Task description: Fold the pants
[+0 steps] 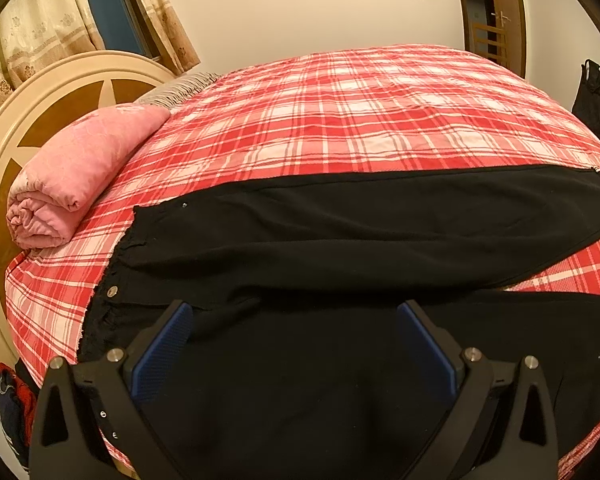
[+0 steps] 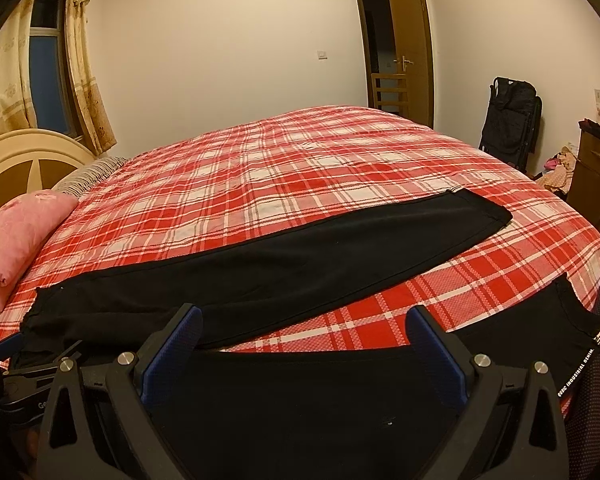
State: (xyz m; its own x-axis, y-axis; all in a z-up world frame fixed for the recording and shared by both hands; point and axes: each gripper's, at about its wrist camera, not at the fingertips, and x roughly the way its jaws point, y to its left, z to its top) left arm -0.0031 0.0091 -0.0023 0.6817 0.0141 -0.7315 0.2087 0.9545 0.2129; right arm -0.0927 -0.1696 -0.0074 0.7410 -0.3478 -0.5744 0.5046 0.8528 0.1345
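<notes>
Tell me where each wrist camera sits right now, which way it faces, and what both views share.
Left wrist: low over the waistband end of the black pants, facing across the plaid bed toward the headboard and pink quilt; left gripper open.
Right wrist: low over the near leg, facing across the bed toward the door; right gripper open, left tool at the left edge.
Shared: pants, bed, quilt, curtains, doorway.

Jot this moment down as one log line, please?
stage: start | black fabric pants: spread flat, unfolded, on red plaid bed cover | left gripper: open | right gripper: open
</notes>
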